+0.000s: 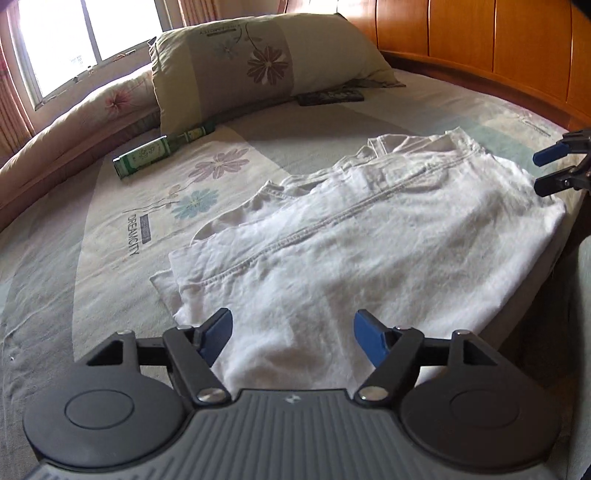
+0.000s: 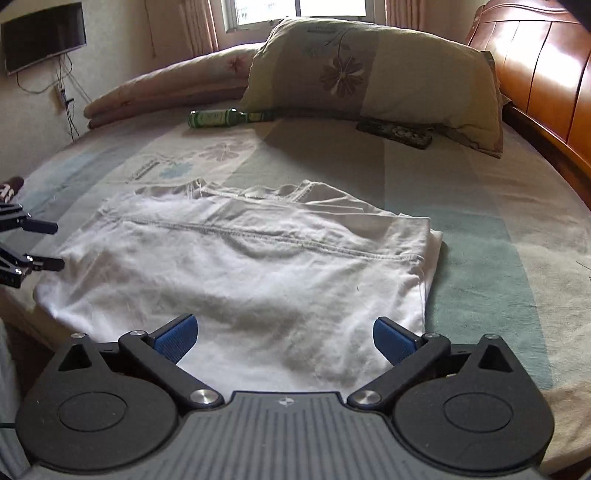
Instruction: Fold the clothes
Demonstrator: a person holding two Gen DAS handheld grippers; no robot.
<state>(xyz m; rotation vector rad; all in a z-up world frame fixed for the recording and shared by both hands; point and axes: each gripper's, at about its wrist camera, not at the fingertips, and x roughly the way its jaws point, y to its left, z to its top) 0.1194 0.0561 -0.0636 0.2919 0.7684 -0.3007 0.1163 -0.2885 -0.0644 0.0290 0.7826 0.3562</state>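
A white garment (image 1: 369, 236) is lying folded on the bed (image 1: 55, 258), near the edge closest to the two cameras. It is forming a rough rectangle of several layers; a stitched seam is running across its upper layer, and further hemmed edges are showing beyond that layer on the side toward the pillow. The cloth is looking soft and slightly wrinkled, and its near edge is passing out of sight under both devices.

Counted items: one white garment (image 2: 236, 273); one large flowered pillow (image 1: 266, 62) leaning near the wooden headboard (image 1: 498, 48); one rolled quilt (image 1: 85, 118) beside the pillow; one green bottle (image 1: 162, 151) lying on its side on the sheet, apart from the garment; one dark flat object (image 1: 330, 98) lying at the foot of the pillow, too indistinct to identify; two grippers.

The left gripper (image 1: 291, 339) is hovering over the near edge of the garment, its blue-padded fingers (image 1: 218, 336) standing well spread, with cloth showing between them but not pinched. The right gripper (image 2: 284, 338) is hovering over the same edge, its fingers (image 2: 175, 338) spread wider still, gripping nothing. In the left wrist view the right gripper (image 1: 543, 171) is appearing at the right border; in the right wrist view the left gripper (image 2: 55, 245) is appearing at the left border, both with fingertips apart. A wall-mounted screen (image 2: 44, 35) is hanging at upper left in the right wrist view.
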